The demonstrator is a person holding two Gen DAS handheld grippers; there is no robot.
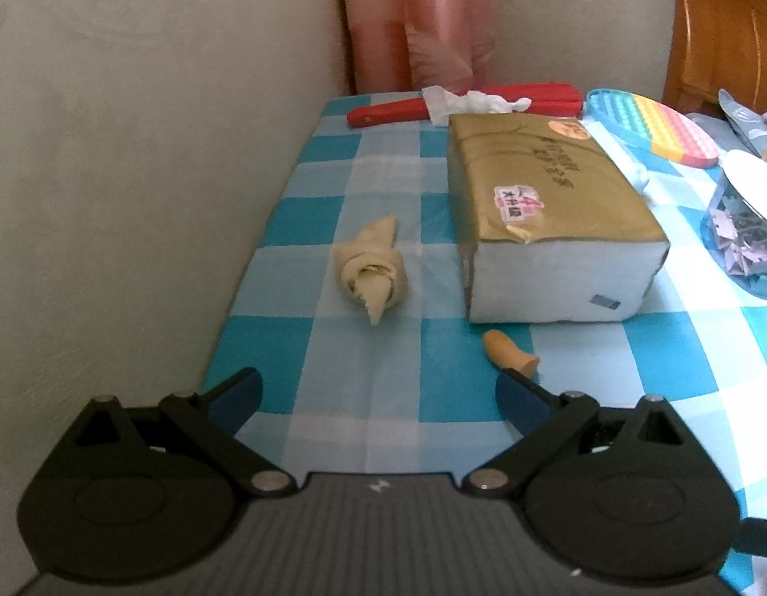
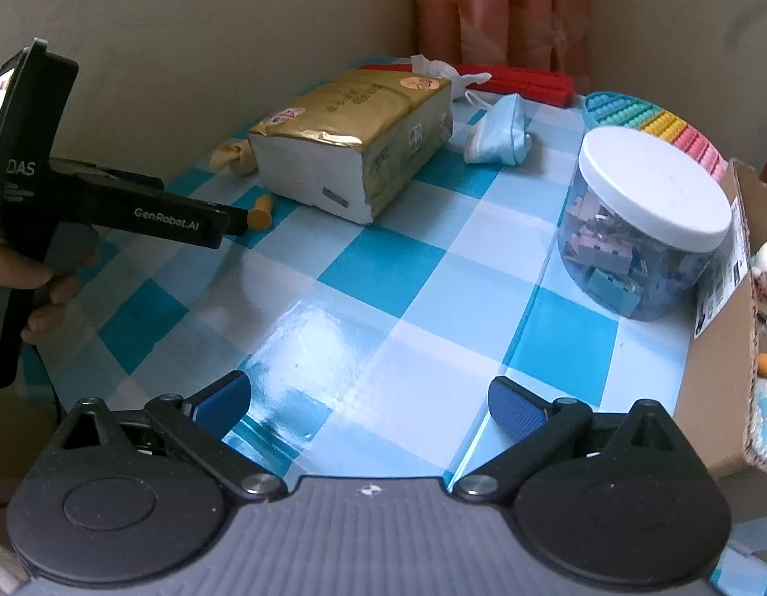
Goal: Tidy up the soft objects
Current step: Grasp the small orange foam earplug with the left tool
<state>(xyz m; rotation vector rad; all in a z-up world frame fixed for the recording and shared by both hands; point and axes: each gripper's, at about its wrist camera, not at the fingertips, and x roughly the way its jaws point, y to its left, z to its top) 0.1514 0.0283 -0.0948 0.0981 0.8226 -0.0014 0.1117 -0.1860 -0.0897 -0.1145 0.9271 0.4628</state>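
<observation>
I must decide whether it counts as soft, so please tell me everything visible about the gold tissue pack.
The gold tissue pack is a rectangular brick in shiny, crinkled gold film with dark print and a pink-and-white sticker on top. Its near end shows white with a small dark label. It lies flat on the checked tablecloth, unopened as far as visible. Neither pair of jaws touches it.

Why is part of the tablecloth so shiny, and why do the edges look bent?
Right wrist view: light glares off the glossy tablecloth ahead of the open right gripper. Both views: the fisheye lens bends edges and darkens corners. Left wrist view: slightly soft, no strong glare.
</observation>
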